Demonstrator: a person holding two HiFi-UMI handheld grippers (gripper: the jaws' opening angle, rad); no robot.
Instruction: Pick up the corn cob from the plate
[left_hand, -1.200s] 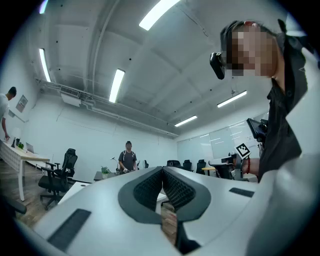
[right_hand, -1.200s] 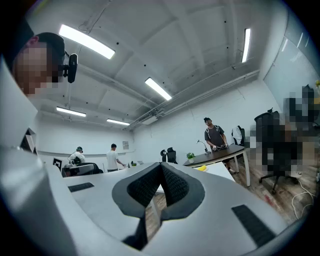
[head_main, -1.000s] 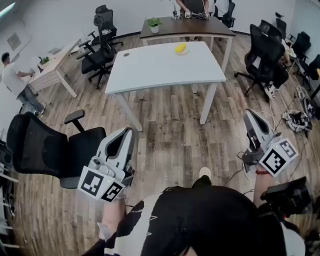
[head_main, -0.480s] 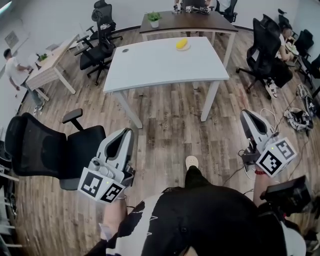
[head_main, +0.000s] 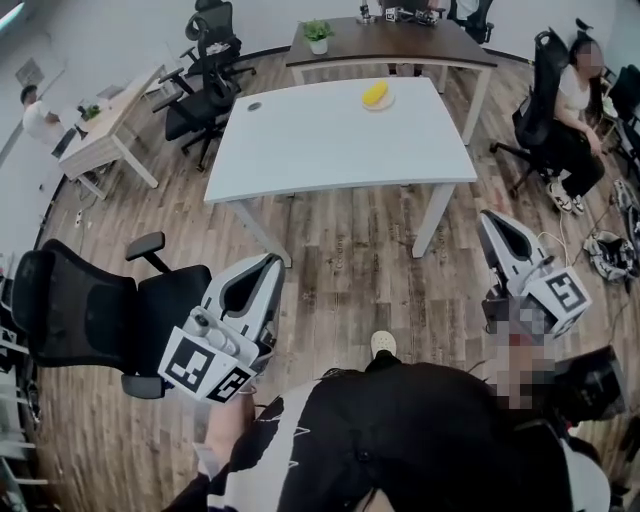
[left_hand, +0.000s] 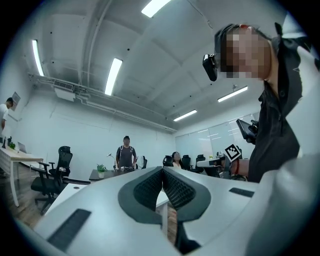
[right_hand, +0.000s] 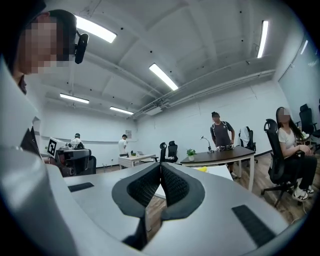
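1. The left gripper (left_hand: 162, 171) has its jaws closed, tips meeting, with nothing caught between them
2. The right gripper (right_hand: 161, 165) is the same: jaws pressed together at the tips and empty
3. In the head view, both grippers are held low at the person's sides, above the wooden floor (head_main: 345, 265) and short of the near edge of the white table (head_main: 330, 145); neither touches anything
4. A black office chair (head_main: 85, 310) stands just beside the left gripper, on its outer side
5. The corn cob (head_main: 375, 94) lies on a small plate (head_main: 388, 102) close to the far edge of the white table, right of that edge's middle and nearer the far right corner than the far left one; it is well apart from both grippers
6. In the right gripper view, the cob shows as a small yellow shape on the table just past the jaw tips
7. A small dark round spot (head_main: 255, 106) sits near the far left corner of the white table; what it is cannot be made out
8. A dark table (head_main: 400, 48) stands just beyond the far edge of the white one, with a potted plant (head_main: 319, 33) near its left end
9. A person (right_hand: 220, 132) stands behind the dark table, and a seated person (head_main: 575, 115) is in a chair off to the right of both tables
10. A light wooden desk (head_main: 110, 125) with another person (head_main: 40, 115) beside it stands by the left wall
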